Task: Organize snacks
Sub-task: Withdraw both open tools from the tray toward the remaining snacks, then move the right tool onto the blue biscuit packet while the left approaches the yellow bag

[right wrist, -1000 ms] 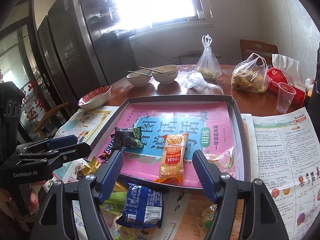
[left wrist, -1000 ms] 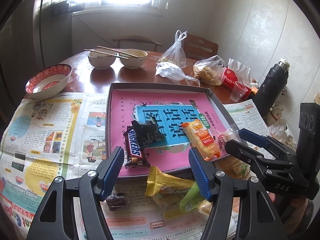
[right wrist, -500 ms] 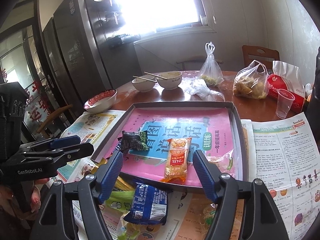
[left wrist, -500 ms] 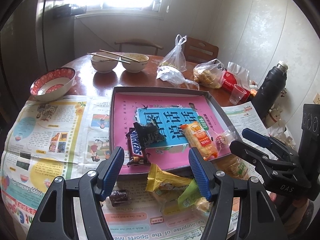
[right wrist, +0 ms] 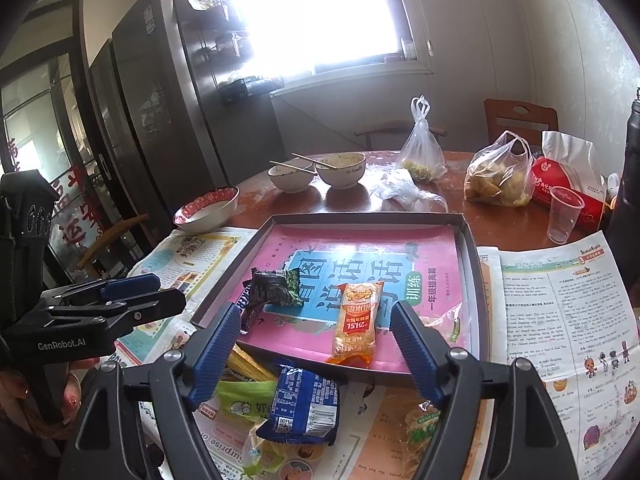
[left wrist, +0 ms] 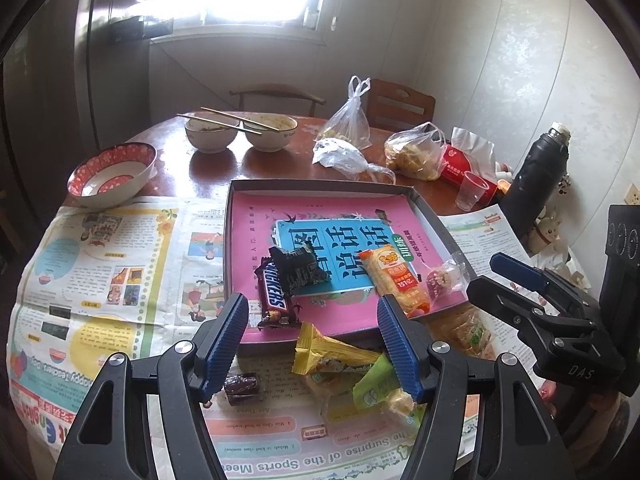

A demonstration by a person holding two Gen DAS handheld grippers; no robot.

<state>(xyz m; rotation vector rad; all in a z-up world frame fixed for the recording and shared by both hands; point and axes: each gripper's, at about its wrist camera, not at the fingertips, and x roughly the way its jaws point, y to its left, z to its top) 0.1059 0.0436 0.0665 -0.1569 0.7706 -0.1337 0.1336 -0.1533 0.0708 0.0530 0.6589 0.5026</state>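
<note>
Your right tongs [right wrist: 316, 354] had just opened wider, empty, right above the blue snack bag [right wrist: 304, 408]; left tongs [left wrist: 308, 344] were apart too.

Round wooden table [left wrist: 208, 176]; newspaper [left wrist: 104, 264], tray [left wrist: 320, 186], bowls [left wrist: 240, 134] on it

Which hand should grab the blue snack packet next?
Probably the right. In its view the blue packet lies just below the open right gripper; the left gripper hangs over the yellow wrapper instead.

Pink tray [left wrist: 236, 216], orange snack packet [left wrist: 394, 280], blue fingers [left wrist: 226, 336]
</note>
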